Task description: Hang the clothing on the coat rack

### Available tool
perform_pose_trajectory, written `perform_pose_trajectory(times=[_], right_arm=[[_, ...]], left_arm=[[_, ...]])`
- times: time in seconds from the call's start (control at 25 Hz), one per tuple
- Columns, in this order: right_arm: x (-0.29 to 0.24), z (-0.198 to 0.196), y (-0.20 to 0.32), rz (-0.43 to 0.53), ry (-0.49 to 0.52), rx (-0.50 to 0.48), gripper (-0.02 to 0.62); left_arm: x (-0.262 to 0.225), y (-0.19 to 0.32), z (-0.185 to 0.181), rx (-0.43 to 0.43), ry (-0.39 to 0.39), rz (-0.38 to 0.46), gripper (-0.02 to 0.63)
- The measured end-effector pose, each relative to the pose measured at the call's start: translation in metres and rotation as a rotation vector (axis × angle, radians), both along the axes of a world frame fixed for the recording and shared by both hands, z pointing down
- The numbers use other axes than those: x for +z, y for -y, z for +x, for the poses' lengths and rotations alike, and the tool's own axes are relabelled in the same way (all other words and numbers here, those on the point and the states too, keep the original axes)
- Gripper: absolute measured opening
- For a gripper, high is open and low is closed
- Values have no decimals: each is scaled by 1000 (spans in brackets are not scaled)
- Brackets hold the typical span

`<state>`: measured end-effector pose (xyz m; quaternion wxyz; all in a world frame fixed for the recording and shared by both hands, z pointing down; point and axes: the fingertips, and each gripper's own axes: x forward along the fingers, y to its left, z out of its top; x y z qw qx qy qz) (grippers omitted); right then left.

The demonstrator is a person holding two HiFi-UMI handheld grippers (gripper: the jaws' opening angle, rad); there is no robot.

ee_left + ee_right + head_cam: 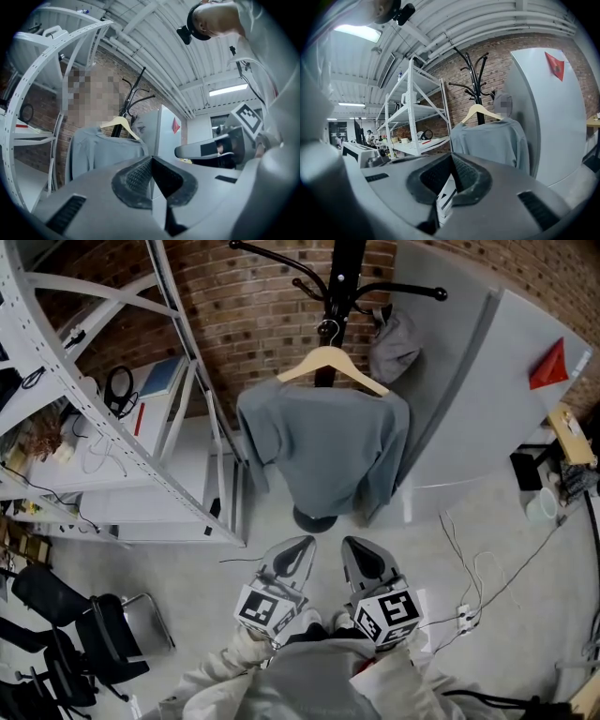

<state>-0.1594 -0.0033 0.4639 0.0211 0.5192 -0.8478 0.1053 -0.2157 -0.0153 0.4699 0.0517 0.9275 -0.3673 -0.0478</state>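
Note:
A grey sweater [323, 451] hangs on a wooden hanger [330, 363] hooked to the black coat rack [343, 277] in front of the brick wall. The sweater [101, 147] also shows in the left gripper view, and the sweater [492, 143] under the hanger [480, 112] in the right gripper view. Both grippers sit low in the head view, well short of the rack. My left gripper [302, 547] is shut and empty. My right gripper [354, 547] is shut too, with nothing between its jaws.
A white metal shelving unit [112, 427] stands to the left of the rack. A grey panel [487, 399] with a red pennant [550, 367] leans at the right. Cables [478, 577] lie on the floor at the right, a black chair [84, 634] at lower left.

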Motion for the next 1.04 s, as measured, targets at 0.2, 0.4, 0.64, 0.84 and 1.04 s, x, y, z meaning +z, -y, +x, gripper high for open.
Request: perform_pose_trajectory(times=[0.2,0.4,0.64,0.84,1.04], right_arm=[[-7,12,6,23,-16,-17,25],[-16,32,8,40,-13,-20,25],[-21,60,12,57,5,-9,25],[-20,69,13,62,19,-18,25],[-22,78,15,67,20,-25,25]], left_arm=[[-12,5,3,-73,-5,33,9],[-7,5,11,-108,-20,28,9],[-20,5,37,-120,-4,21,9],[-21,8,51,-118,7,20,9],[-9,11,63,-95,3,18,9]])
